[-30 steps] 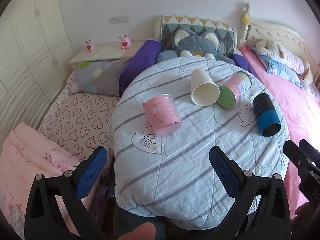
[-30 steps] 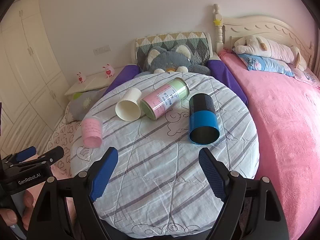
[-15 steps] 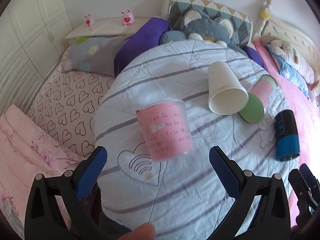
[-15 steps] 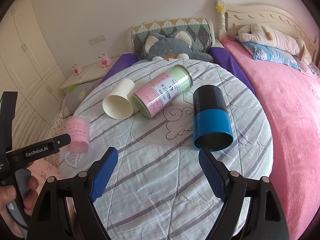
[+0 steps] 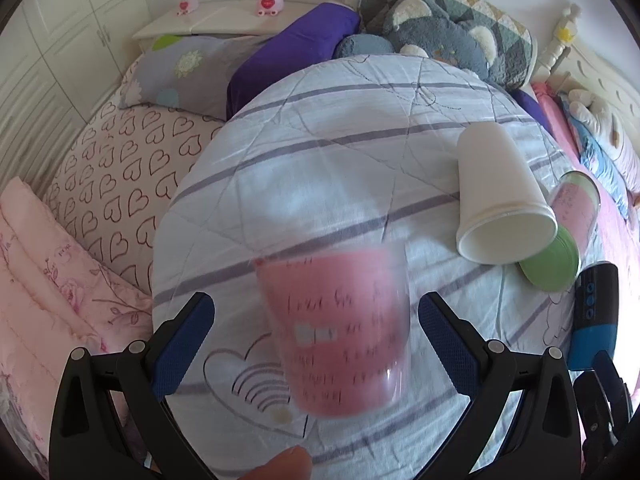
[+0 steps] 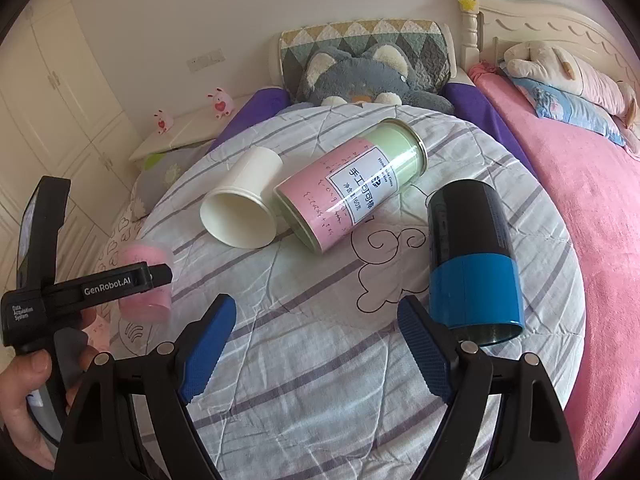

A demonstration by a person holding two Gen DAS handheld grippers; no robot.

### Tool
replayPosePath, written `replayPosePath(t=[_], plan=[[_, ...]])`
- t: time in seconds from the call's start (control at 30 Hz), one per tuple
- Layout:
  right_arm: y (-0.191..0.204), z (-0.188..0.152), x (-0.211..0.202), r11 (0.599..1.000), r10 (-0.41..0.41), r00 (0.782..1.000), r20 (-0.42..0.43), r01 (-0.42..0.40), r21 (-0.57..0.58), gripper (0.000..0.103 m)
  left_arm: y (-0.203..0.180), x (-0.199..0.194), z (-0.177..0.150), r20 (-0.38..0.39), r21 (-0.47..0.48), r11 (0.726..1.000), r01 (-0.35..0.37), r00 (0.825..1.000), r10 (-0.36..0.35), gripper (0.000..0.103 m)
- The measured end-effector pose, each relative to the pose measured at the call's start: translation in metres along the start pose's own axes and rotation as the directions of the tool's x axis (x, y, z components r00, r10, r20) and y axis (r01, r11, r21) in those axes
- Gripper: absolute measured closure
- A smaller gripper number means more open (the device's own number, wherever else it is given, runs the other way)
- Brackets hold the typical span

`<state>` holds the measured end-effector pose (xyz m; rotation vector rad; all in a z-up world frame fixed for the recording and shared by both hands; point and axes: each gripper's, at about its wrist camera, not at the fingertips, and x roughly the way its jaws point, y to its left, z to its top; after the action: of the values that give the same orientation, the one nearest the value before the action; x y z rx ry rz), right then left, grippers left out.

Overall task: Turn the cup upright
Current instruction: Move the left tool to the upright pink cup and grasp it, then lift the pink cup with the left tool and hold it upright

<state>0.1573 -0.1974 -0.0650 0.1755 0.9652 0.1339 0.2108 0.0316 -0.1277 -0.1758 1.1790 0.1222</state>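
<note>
A clear plastic cup with a pink printed sleeve [image 5: 340,332] stands on the round striped tablecloth [image 5: 320,160], wide end down, blurred and close. My left gripper [image 5: 316,344] is open with the cup between its blue fingers, not touching. The cup also shows in the right wrist view [image 6: 146,284], partly behind the left gripper's black body [image 6: 92,292]. My right gripper [image 6: 316,348] is open and empty over the near tablecloth, just left of the black-and-blue cup [image 6: 472,256] lying on its side.
A white paper cup [image 6: 244,208] and a pink-and-green canister [image 6: 352,196] lie on their sides mid-table. A grey plush toy [image 6: 360,80] and a purple cushion sit behind. A pink bed [image 6: 580,200] is to the right, heart-print bedding [image 5: 116,176] to the left.
My left gripper has moved forward until the pink cup sits between its open fingers. My right gripper has moved forward toward the black-and-blue cup. No cup has moved.
</note>
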Motion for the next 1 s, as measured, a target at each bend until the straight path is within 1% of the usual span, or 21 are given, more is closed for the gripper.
replayPosePath(t=[0.07, 0.1, 0.13, 0.2, 0.23, 0.37, 0.5, 0.6, 0.77, 0.8, 0.9, 1.0], plan=[[-0.001, 0.001, 0.003, 1.000, -0.004, 1.000, -0.006, 0.004, 0.005, 0.019, -0.003, 0.003, 0.003, -0.001, 0.018, 1.000, -0.001, 1.000, 0.001, 0.004], [-0.002, 0.001, 0.004, 1.000, -0.005, 1.000, -0.008, 0.005, 0.007, 0.019, -0.005, 0.005, 0.005, -0.005, 0.026, 1.000, 0.001, 1.000, -0.001, 0.011], [-0.004, 0.002, 0.005, 1.000, -0.007, 1.000, -0.010, 0.007, 0.011, 0.019, -0.006, 0.007, 0.007, -0.007, 0.031, 1.000, 0.001, 1.000, -0.001, 0.013], [-0.005, 0.001, 0.006, 1.000, -0.012, 1.000, -0.013, 0.012, 0.016, 0.019, -0.008, 0.010, 0.009, -0.011, 0.054, 0.999, 0.004, 1.000, -0.004, 0.015], [-0.006, 0.001, 0.007, 1.000, -0.014, 1.000, -0.014, 0.015, 0.018, 0.019, -0.009, 0.012, 0.010, -0.011, 0.063, 0.998, 0.007, 1.000, -0.006, 0.020], [-0.007, 0.002, 0.007, 1.000, -0.021, 1.000, -0.019, 0.022, 0.023, 0.019, -0.014, 0.010, 0.007, -0.011, 0.093, 0.995, 0.025, 1.000, -0.024, 0.023], [-0.006, 0.002, 0.009, 1.000, -0.018, 1.000, -0.024, 0.018, 0.021, 0.019, -0.015, 0.008, 0.004, -0.007, 0.105, 0.994, 0.042, 0.999, -0.041, 0.031], [-0.005, 0.002, 0.011, 1.000, -0.011, 1.000, -0.028, 0.011, 0.017, 0.019, -0.020, 0.007, 0.003, -0.001, 0.125, 0.990, 0.060, 0.998, -0.060, 0.031], [-0.005, 0.001, 0.011, 1.000, -0.012, 1.000, -0.028, 0.013, 0.020, 0.019, -0.037, 0.001, 0.001, 0.010, 0.202, 0.976, 0.086, 0.996, -0.090, 0.031], [-0.006, 0.000, 0.010, 1.000, -0.014, 1.000, -0.027, 0.014, 0.022, 0.019, -0.041, 0.001, 0.000, 0.005, 0.224, 0.971, 0.086, 0.996, -0.090, 0.031], [-0.009, -0.001, 0.009, 0.999, -0.018, 1.000, -0.023, 0.018, 0.029, 0.019, -0.048, 0.002, -0.003, 0.014, 0.259, 0.965, 0.040, 0.999, -0.046, 0.030], [-0.012, -0.001, 0.008, 0.999, -0.019, 1.000, -0.023, 0.020, 0.034, 0.019, -0.047, 0.003, -0.005, 0.008, 0.259, 0.966, 0.024, 1.000, -0.026, 0.019]])
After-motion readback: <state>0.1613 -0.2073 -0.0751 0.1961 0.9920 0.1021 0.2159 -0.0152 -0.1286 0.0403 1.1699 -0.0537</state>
